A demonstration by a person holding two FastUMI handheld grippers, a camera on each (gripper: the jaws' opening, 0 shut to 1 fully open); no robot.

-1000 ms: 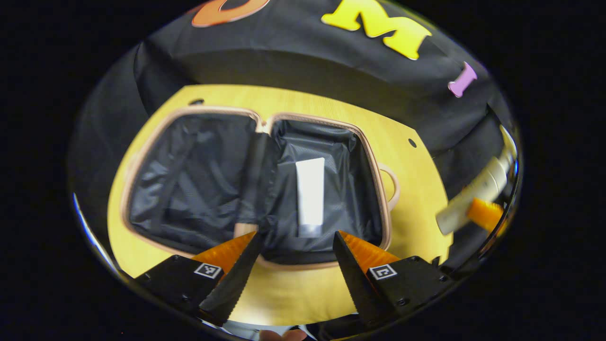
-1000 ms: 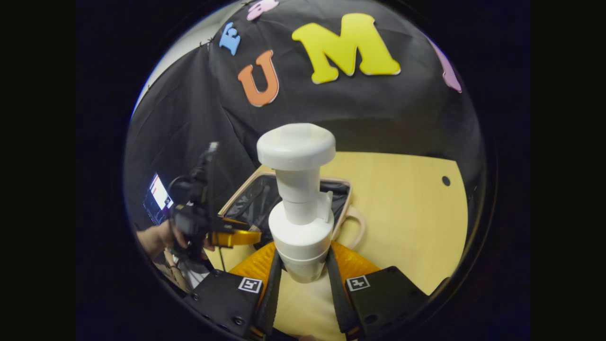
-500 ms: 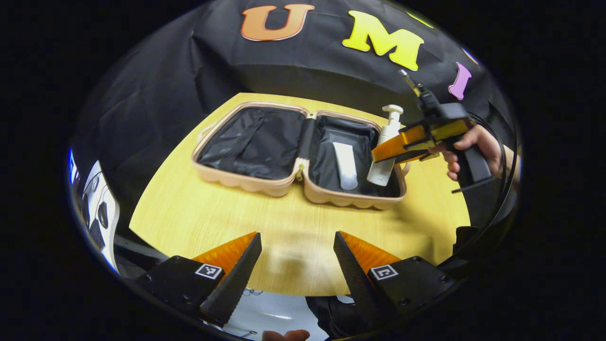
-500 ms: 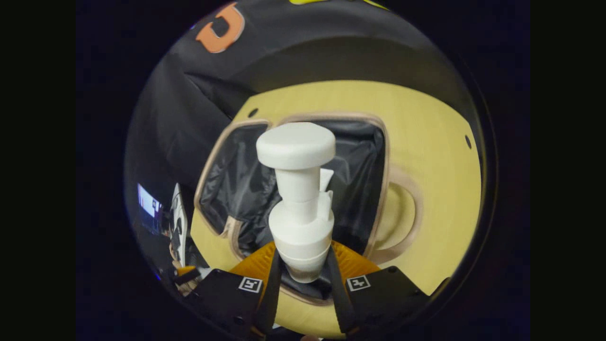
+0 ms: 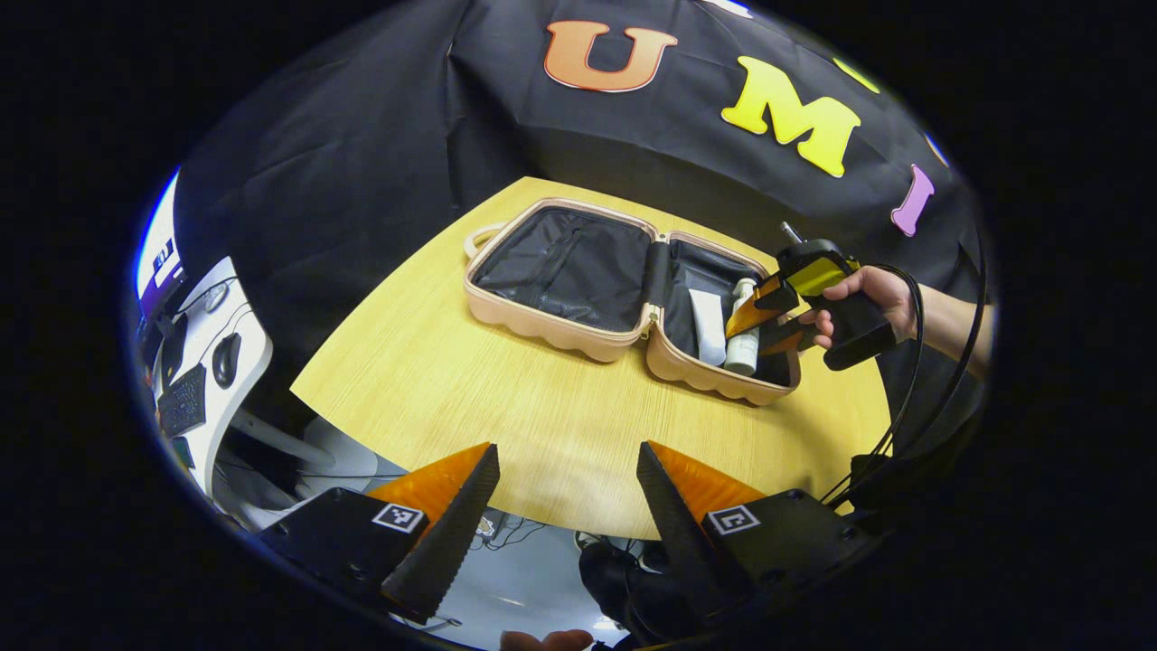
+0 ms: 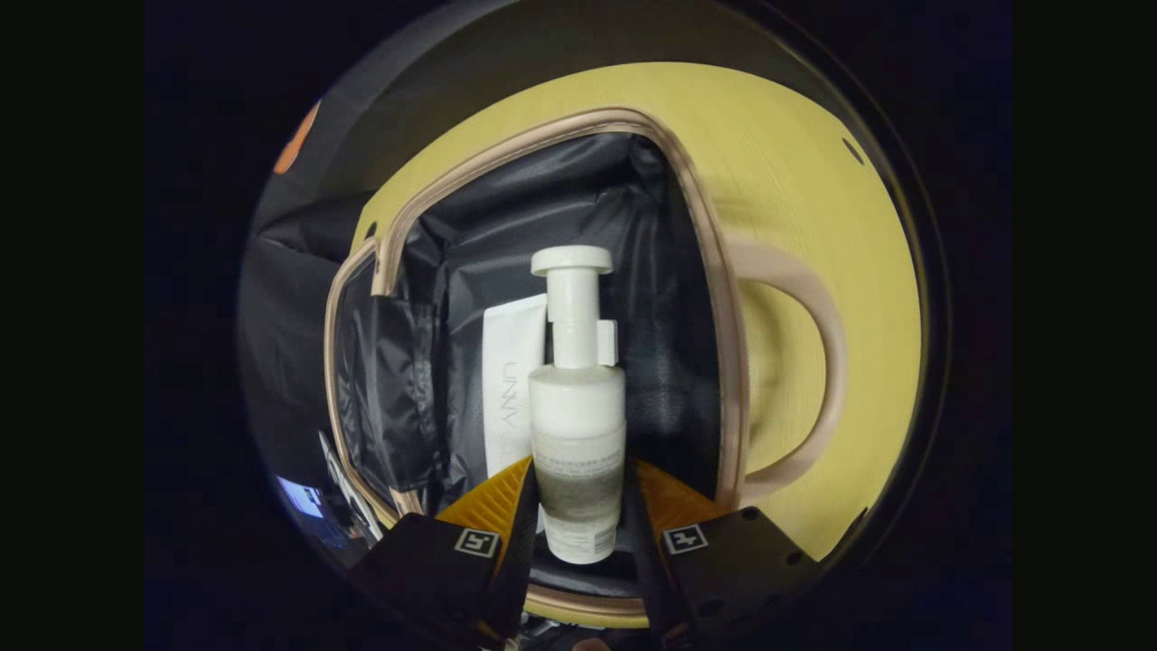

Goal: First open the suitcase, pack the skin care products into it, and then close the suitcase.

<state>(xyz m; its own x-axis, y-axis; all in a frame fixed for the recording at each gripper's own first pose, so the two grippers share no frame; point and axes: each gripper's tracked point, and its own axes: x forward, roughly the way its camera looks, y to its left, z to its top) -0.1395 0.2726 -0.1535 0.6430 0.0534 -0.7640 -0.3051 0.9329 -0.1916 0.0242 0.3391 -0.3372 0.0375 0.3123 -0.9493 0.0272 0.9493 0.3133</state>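
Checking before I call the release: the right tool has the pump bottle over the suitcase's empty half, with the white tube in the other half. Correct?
Not quite. In the right gripper view the right tool holds the pump bottle over the same half of the suitcase where the white tube lies, right beside it. The left gripper view shows the other half holding nothing.

Open beige suitcase [image 5: 578,336] holds white tube [image 6: 509,389] beside white pump bottle [image 6: 576,411]

My left gripper view is evenly lit from overhead and sharp at centre; the round yellow wooden table [image 5: 542,398] bows near the edges. My right gripper view is dimmer, the white plastic pump bottle [image 6: 577,407] sharp, its upper-right table rim slightly smeared.
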